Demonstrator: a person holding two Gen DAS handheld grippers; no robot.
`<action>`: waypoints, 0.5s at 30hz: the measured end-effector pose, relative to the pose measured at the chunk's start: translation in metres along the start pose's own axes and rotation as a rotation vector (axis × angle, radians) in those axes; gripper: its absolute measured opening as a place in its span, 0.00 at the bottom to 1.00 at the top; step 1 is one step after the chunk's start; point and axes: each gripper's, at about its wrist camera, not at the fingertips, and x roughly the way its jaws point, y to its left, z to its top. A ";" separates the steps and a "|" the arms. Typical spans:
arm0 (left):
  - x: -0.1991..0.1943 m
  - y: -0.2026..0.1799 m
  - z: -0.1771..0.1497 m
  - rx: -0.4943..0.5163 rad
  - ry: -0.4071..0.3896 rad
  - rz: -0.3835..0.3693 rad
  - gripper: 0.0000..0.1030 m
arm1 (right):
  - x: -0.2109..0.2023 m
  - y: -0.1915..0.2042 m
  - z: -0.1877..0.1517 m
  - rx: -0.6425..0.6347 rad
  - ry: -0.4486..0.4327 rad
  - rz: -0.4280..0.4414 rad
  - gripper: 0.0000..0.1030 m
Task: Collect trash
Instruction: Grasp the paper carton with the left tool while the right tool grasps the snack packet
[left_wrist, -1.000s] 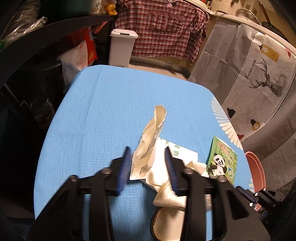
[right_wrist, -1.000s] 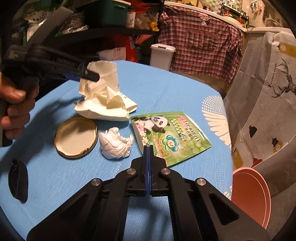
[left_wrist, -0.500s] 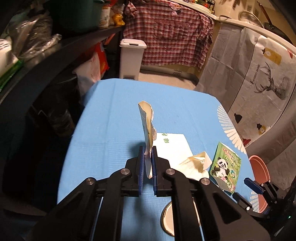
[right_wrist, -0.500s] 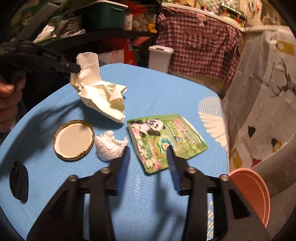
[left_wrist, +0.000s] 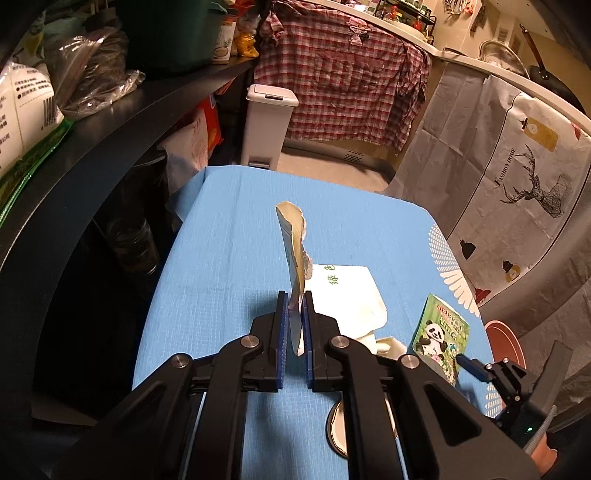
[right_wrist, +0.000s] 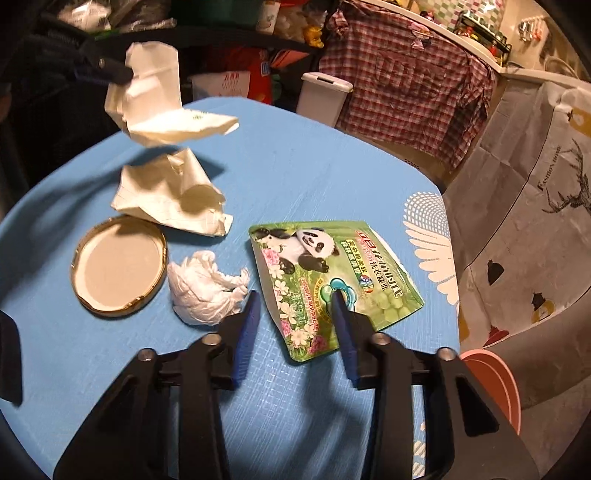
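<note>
Trash is being collected: a torn paper wrapper (left_wrist: 293, 258) is held pinched in the left gripper (left_wrist: 294, 325), lifted above the tabletop (right_wrist: 295, 177). The panda pouch (right_wrist: 332, 273) is straddled by the wide-open, empty right gripper (right_wrist: 293, 317); lowering and closing are probably needed next.

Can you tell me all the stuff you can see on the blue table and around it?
torn white packaging: one, cream-white, lifted above the table
crumpled paper: one, cream-white, on the table under it
jar lid: one, gold rim, on the table, inside facing up
tissue wad: one, white, right of the lid
panda pouch: one, green, near the table's right edge
table: one, blue cover
pedal bin: one, white, on the floor beyond the table
left gripper: shut on the packaging
right gripper: open, over the pouch
</note>
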 end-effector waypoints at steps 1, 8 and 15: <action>0.000 0.000 0.000 -0.002 -0.001 -0.002 0.07 | 0.001 0.001 0.000 -0.002 0.004 -0.007 0.19; -0.009 0.000 0.001 0.003 -0.018 -0.016 0.07 | -0.014 0.000 0.002 -0.003 -0.045 -0.038 0.03; -0.025 -0.007 0.000 0.025 -0.043 -0.021 0.07 | -0.040 -0.010 0.002 0.020 -0.105 -0.050 0.00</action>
